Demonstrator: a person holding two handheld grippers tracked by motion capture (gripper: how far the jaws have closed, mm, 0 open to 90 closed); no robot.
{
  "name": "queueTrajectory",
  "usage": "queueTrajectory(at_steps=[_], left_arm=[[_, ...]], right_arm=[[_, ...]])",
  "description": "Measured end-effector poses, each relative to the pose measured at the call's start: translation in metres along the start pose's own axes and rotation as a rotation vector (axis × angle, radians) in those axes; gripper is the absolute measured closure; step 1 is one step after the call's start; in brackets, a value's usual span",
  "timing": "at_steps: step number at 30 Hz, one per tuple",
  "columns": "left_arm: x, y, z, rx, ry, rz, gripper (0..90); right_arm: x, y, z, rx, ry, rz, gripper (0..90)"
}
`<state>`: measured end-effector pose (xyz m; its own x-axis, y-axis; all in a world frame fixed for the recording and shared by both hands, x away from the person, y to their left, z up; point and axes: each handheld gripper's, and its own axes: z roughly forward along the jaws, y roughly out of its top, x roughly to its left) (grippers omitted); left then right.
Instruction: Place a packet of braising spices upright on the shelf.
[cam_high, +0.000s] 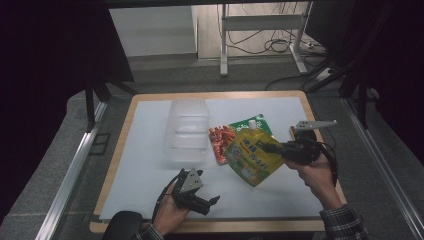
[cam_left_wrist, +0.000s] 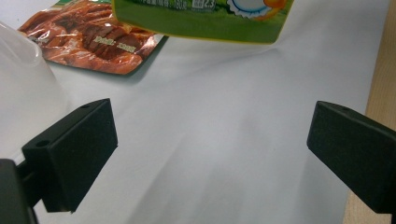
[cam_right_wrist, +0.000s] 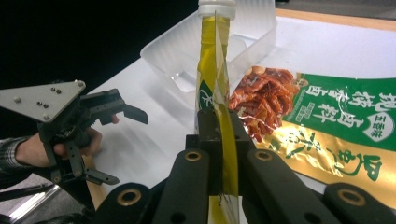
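- yellow-green spout pouch (cam_high: 252, 155) is off the table, hanging toward its right edge, partly over the meat packet (cam_high: 223, 139)
- right gripper (cam_high: 274, 148) pinched tight on its edge
- left gripper (cam_high: 212, 204), near edge, jaws wide apart, nothing in them

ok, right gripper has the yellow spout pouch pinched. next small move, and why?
Probably carry the yellow spout pouch left, over the clear plastic bin. The right gripper is shut on the pouch's edge and holds it off the white mat, above the snack packet. The bin sits open beside it, and the left gripper waits open, holding nothing.
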<state>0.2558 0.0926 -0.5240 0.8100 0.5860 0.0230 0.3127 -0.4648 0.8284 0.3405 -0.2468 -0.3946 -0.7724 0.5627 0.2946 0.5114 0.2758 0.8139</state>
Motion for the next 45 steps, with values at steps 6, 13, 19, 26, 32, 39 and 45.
queueTrajectory(at_steps=[6,13,19,26,32,39,45], left_arm=[[-0.001,0.0,0.001,0.008,0.006,0.012,1.4],[-0.002,0.0,0.0,0.007,0.005,0.011,1.4],[-0.003,0.0,-0.003,0.004,0.0,0.006,1.4],[-0.004,-0.002,-0.007,-0.006,-0.007,-0.003,1.5],[-0.004,-0.004,-0.009,-0.002,-0.005,-0.006,1.4],[-0.004,-0.005,-0.01,0.006,0.0,-0.012,1.1],[-0.005,-0.006,-0.011,0.008,-0.004,-0.014,1.0]], right_arm=[[-0.001,0.009,-0.002,-0.013,0.007,-0.003,88.9],[-0.004,0.022,-0.002,-0.02,-0.003,-0.018,88.9],[-0.007,0.034,0.002,-0.028,0.001,-0.035,89.0],[-0.012,0.047,0.011,-0.028,0.03,-0.059,88.9],[-0.017,0.058,0.021,-0.026,0.023,-0.078,88.9],[-0.023,0.07,0.029,-0.031,0.012,-0.077,89.0],[-0.027,0.082,0.037,-0.038,0.002,-0.081,89.0]])
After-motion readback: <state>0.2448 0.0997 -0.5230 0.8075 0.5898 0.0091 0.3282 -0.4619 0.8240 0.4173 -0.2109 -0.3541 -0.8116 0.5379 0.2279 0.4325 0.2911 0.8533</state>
